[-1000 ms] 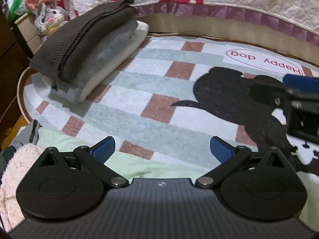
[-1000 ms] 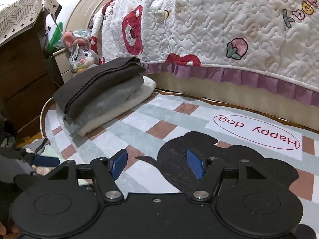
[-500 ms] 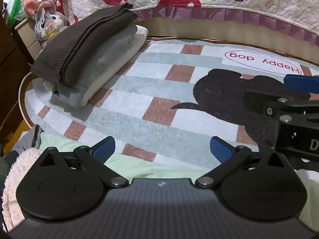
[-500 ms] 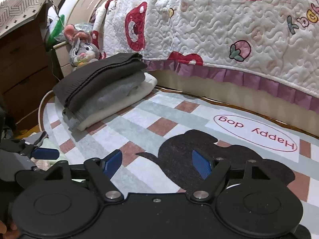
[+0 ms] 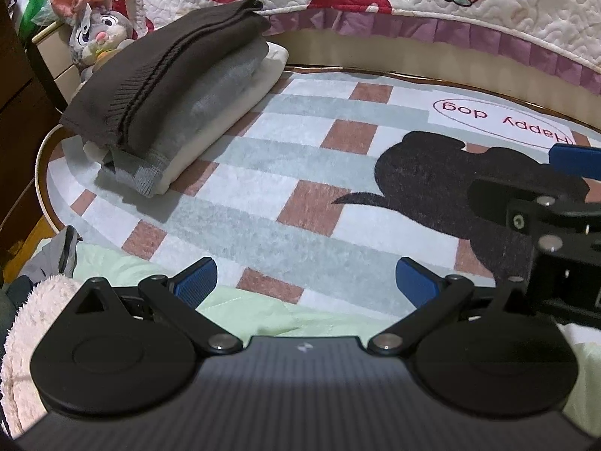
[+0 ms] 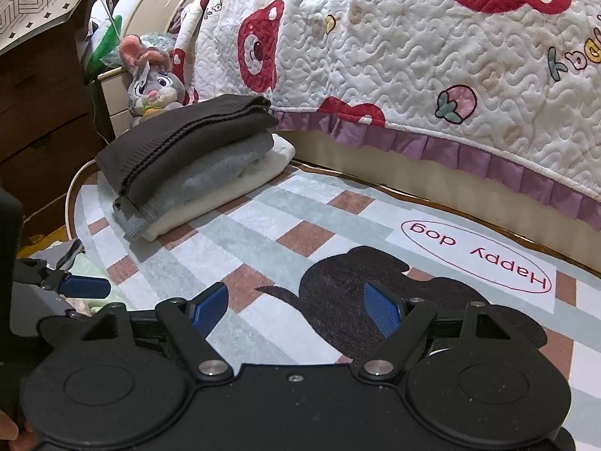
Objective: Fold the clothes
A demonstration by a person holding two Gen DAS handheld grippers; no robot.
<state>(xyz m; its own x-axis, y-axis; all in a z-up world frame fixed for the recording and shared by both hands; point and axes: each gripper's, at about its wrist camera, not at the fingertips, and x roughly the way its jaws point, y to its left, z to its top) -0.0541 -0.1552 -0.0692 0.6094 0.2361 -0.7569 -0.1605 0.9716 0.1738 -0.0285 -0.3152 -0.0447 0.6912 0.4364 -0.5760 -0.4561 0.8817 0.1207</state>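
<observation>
Pale green garment (image 5: pixel 240 312) under wide-open empty left gripper (image 5: pixel 306 285), right gripper (image 6: pixel 296 306) open, empty

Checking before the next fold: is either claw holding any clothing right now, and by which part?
Nothing is held. The left claw and the right claw both stand open over the rug, with nothing between their fingers.
</observation>
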